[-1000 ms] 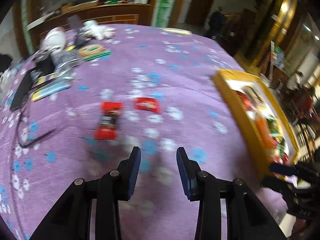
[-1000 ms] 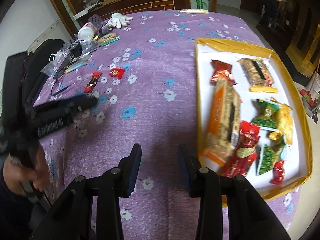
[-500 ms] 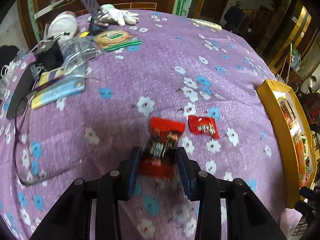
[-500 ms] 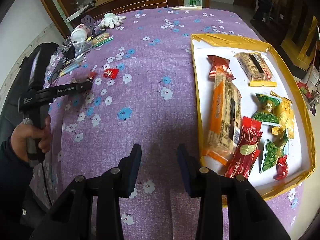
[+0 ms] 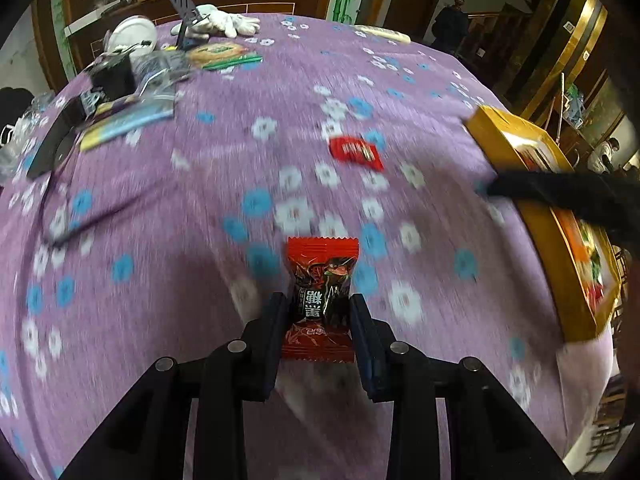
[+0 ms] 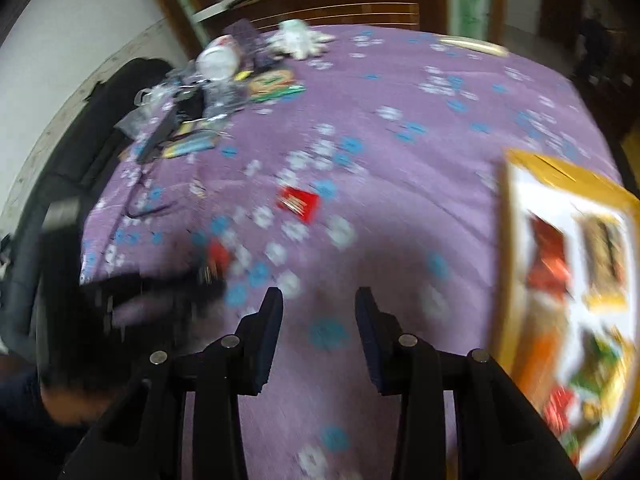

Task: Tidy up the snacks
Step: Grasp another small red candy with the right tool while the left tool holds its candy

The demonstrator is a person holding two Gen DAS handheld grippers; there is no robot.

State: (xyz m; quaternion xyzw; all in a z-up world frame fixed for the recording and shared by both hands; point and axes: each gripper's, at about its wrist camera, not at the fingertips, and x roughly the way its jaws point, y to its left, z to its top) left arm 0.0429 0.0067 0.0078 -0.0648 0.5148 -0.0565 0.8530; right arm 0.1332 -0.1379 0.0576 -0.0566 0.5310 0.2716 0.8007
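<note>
Purple cloth with blue and white flowers [image 5: 168,240] was seen spread over the whole table. On it, in the left wrist view, a red and black snack packet [image 5: 321,300] was found between the fingers of the left gripper [image 5: 319,312]. The jaws were closing, and both pads were seen pressed against the packet's sides, so it was clamped. The packet's far end was seen sticking out beyond the fingertips, its near end lying between the fingers. A second, smaller red packet [image 5: 355,153] was seen lying flat on the cloth, farther away and slightly to the right, well apart from the gripper. At the right edge of the table a yellow-rimmed tray [image 5: 516,184] was visible, with several snacks inside it, blurred. A dark blurred shape was seen crossing in front of the tray.

In the right wrist view, the right gripper [image 6: 319,312] was shown over bare cloth with its jaws apart and nothing between them. The tray [image 6: 505,264] was seen to its right, the small red packet [image 6: 299,202] farther off on the cloth. At the far left, a heap of clutter [image 5: 120,92] and white gloves [image 5: 224,24] were noted.
</note>
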